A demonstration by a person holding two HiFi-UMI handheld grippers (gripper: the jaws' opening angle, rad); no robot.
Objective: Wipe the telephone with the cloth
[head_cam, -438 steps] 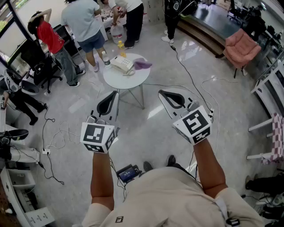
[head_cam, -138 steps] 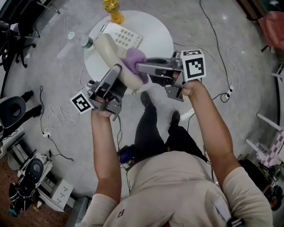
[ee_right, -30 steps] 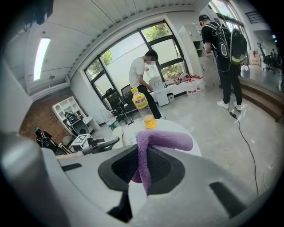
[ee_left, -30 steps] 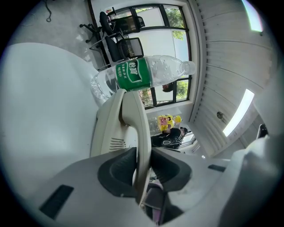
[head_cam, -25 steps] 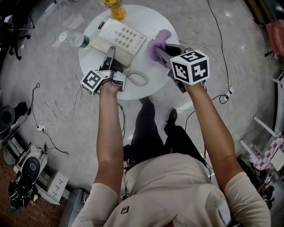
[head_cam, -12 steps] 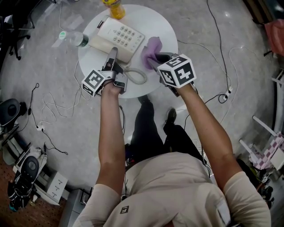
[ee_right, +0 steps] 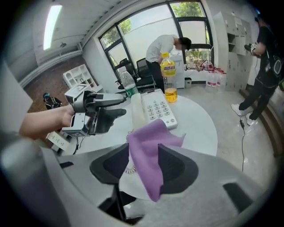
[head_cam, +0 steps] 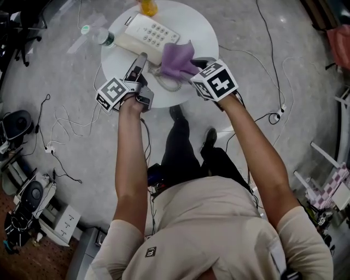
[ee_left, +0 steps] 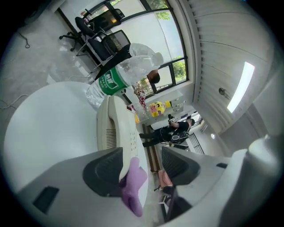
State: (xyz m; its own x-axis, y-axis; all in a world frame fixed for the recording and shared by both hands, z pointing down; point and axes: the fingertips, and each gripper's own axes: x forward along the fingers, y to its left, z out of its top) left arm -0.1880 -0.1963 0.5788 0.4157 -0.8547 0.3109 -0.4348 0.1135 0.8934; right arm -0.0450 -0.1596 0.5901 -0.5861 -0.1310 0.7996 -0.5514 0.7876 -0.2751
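The cream telephone [head_cam: 145,33] lies on the round white table [head_cam: 205,30], its handset on the cradle. My left gripper [head_cam: 141,60] points at its near side. In the left gripper view the gripper [ee_left: 142,164] has its jaws opening, with the telephone [ee_left: 116,128] edge-on just ahead and neither pad pressing it. The purple cloth [head_cam: 176,59] hangs at the phone's near right corner. My right gripper [head_cam: 192,64] is at the cloth. In the right gripper view the cloth [ee_right: 148,146] droops loosely between the opening jaws of that gripper [ee_right: 148,166], before the telephone [ee_right: 155,108].
A yellow drink bottle [head_cam: 147,6] stands at the table's far edge and a clear water bottle [head_cam: 98,35] lies at its left. The coiled cord [head_cam: 168,83] lies near the front rim. Cables run over the floor [head_cam: 65,131]. People [ee_right: 166,48] stand beyond the table.
My right gripper has carried the cloth left to the phone's near corner, and its jaws have spread. The left jaws have widened beside the phone.
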